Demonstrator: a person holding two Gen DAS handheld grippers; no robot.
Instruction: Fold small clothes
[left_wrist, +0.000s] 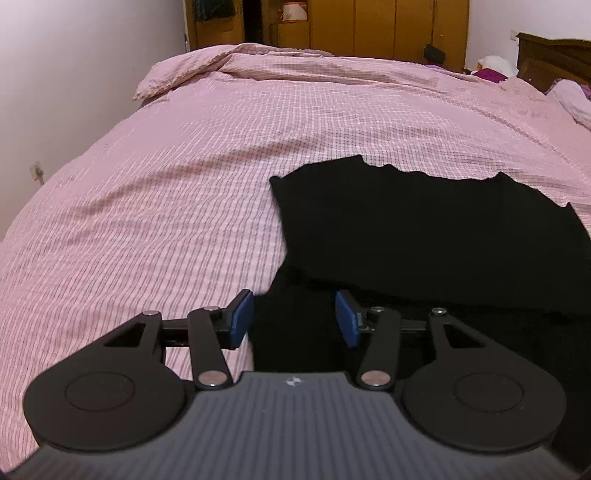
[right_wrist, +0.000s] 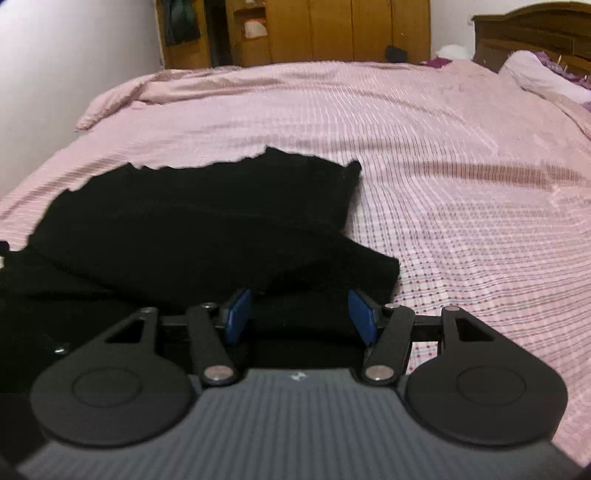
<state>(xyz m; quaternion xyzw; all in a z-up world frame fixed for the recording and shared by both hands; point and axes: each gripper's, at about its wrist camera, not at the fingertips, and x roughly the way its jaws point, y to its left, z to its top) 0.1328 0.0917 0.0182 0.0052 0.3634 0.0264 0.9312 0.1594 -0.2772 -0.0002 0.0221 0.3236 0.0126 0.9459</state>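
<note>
one black garment (left_wrist: 424, 229) lies partly folded on a pink checked bedspread (left_wrist: 184, 166), two layers showing. two hand-held grippers hover over its near edge: the left gripper (left_wrist: 294, 317) and the right gripper (right_wrist: 300, 315), each with two blue pads spread apart, gripping nothing.

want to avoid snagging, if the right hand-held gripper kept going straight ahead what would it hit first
Most likely the black garment: it lies directly ahead of the open right hand-held gripper, on the pink bedspread; depth is unclear.
</note>
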